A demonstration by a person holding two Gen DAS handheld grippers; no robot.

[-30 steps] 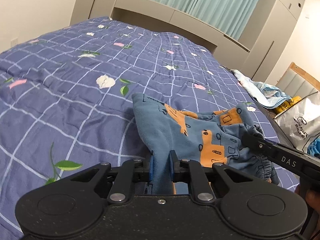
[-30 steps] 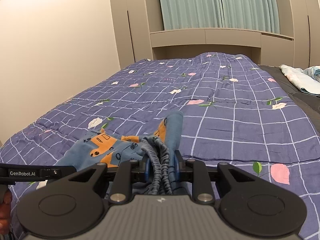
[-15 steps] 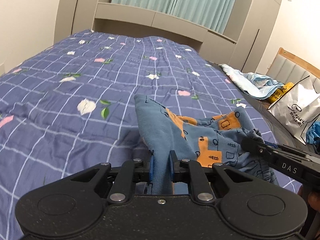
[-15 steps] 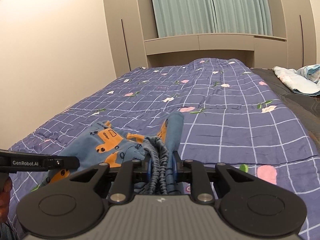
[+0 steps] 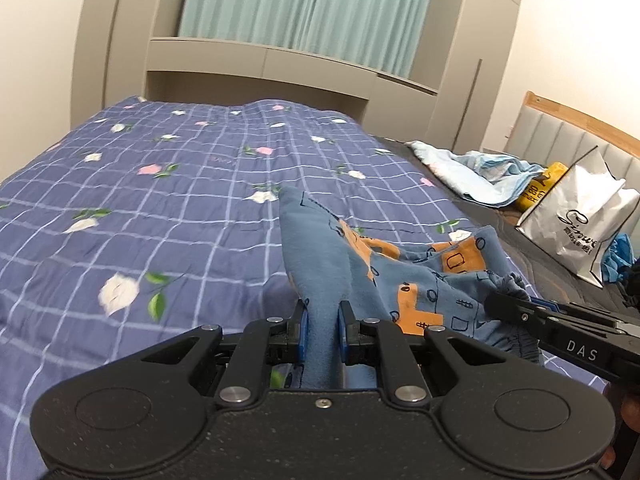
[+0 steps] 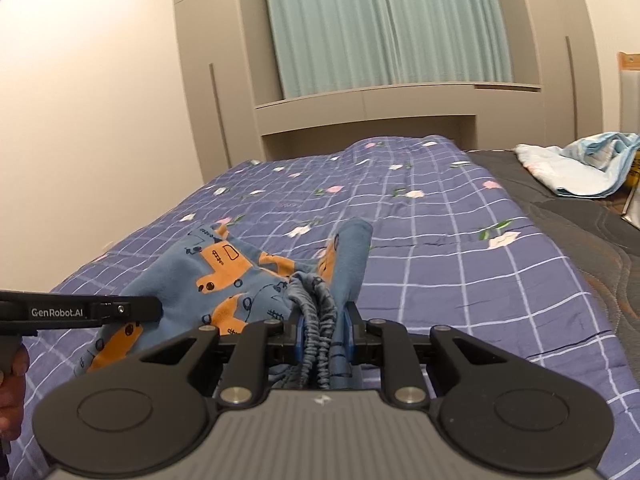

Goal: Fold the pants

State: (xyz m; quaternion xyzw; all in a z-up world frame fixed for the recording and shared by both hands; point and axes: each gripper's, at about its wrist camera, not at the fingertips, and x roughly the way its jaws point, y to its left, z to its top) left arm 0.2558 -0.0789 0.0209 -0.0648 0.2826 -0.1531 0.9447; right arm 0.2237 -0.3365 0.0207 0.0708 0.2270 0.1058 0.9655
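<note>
**Pants lifted by both grippers, ready to spread**

We hold the pants (image 5: 404, 276) off the quilt (image 5: 168, 208), low in the middle of both views. Our left gripper (image 5: 322, 330) is clamped on a plain blue fold of cloth, one leg by the look of it, which rises from between the pads toward the centre of the frame. Our right gripper (image 6: 323, 334) is clamped on the bunched elastic waistband (image 6: 316, 320), with a second fold pinched beside it.

We judge this to be the opening step: the garment is gathered and crumpled between the two grips, not yet laid flat. The next move calls for drawing the grippers apart to pull the cloth taut, then lowering it onto the open quilt ahead so the legs can be laid together.

Both grippers point forward and somewhat down at the bed. Each shows in the other's view as a black bar: the right one at lower right, the left one at lower left, with a hand (image 6: 12, 384) beneath it.
</note>
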